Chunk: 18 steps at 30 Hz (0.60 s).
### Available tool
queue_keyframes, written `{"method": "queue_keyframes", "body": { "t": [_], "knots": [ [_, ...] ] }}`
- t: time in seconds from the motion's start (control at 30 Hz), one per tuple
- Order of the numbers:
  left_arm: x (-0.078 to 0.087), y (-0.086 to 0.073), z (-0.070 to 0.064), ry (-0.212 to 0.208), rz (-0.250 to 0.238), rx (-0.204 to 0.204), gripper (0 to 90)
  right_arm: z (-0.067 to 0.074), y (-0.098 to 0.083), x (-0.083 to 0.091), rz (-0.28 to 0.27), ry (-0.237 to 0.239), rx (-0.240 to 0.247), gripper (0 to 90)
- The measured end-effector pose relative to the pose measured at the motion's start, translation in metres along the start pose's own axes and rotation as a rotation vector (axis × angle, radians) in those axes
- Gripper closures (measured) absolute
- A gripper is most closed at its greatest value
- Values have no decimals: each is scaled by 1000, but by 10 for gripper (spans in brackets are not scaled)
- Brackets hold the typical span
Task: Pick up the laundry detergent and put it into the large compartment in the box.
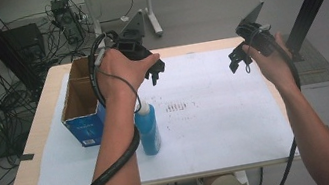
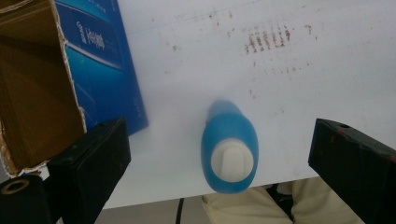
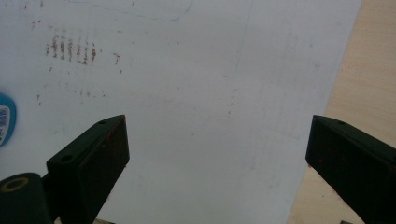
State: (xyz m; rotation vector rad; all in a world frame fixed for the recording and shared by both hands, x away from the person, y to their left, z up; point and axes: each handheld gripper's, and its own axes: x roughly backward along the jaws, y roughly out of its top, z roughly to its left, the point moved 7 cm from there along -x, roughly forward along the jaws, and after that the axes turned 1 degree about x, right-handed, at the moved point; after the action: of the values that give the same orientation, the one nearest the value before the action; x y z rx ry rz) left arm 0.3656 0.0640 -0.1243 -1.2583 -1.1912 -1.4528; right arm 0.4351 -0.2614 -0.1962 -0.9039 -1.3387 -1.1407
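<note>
High view: forearm hides blue bottle (image 1: pixel 149 130); both hand-held grippers (image 1: pixel 155 72) (image 1: pixel 238 60) released.

Wooden table (image 1: pixel 34 144), white stained sheet (image 1: pixel 218 124) on it, upright blue bottle (image 1: pixel 148 128), open cardboard box (image 1: pixel 82 114)

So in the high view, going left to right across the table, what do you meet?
Open cardboard box → blue bottle → left tool, held above the white sheet → brownish smudge marks on the sheet → right tool.
</note>
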Motion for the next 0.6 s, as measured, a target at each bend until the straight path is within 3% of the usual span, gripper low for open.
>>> {"method": "queue_keyframes", "body": {
  "t": [0.6],
  "knots": [
    [-4, -13, -3, 18, 9, -7, 60, 5, 0, 2, -1, -2, 3, 58]
  ]
}}
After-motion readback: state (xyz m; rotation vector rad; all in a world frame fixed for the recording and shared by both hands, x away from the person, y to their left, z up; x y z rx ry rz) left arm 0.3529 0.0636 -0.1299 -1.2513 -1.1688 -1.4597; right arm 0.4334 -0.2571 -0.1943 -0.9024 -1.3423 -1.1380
